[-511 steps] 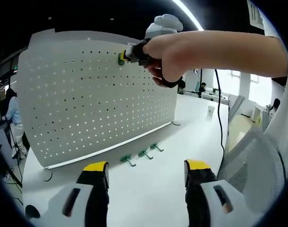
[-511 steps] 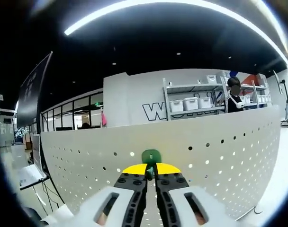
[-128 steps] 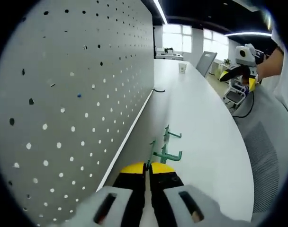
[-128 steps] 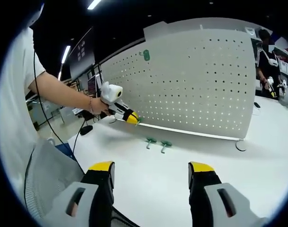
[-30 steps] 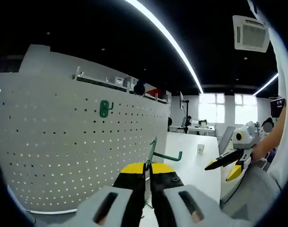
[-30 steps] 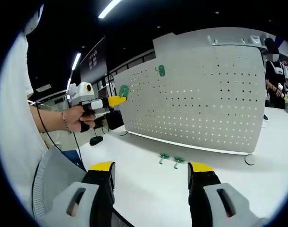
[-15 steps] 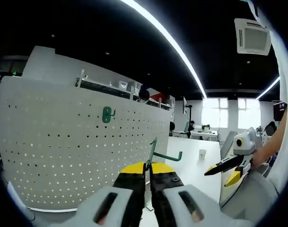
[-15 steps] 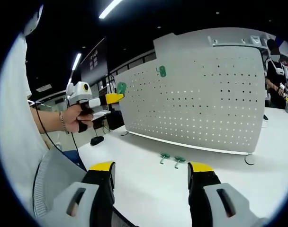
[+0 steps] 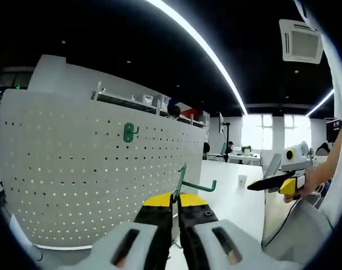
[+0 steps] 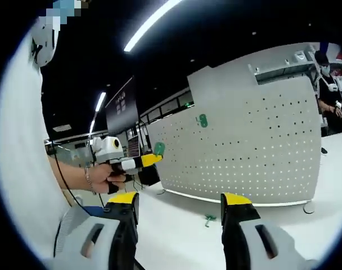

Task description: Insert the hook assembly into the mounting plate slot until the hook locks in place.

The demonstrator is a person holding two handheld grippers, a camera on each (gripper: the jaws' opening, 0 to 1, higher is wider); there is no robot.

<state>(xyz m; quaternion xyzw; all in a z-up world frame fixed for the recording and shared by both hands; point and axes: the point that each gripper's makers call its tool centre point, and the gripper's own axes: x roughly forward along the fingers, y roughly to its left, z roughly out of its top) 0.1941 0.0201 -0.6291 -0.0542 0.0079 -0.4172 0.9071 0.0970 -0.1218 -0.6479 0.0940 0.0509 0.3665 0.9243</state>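
Two yellow-tipped fingers of the left gripper (image 9: pixel 175 200) are pressed together on a green hook assembly (image 9: pixel 189 181), which rises from their tips at 12 o'clock in the left gripper view, its arm reaching toward 2 o'clock. Behind it stands the white perforated mounting plate (image 9: pixel 75 174), upright on the white worktop (image 9: pixel 233 197); nothing lies between the held hook and the plate's holes. One mounted green hook (image 9: pixel 128 132) sits high on the plate at 10 o'clock. At 3 o'clock the right gripper (image 9: pixel 275 183) hangs in a person's hand, fingers apart, gripping nothing.

In the right gripper view its own fingers (image 10: pixel 235 205) stand spread wide at 6 o'clock. At 9 o'clock a hand (image 10: pixel 106 179) holds the left gripper with the green hook at its tip, short of the plate's edge. A spare green hook (image 10: pixel 209 220) lies on the worktop in front of the plate's foot. A person (image 10: pixel 328 90) stands beyond the plate at 2 o'clock, beside shelving.
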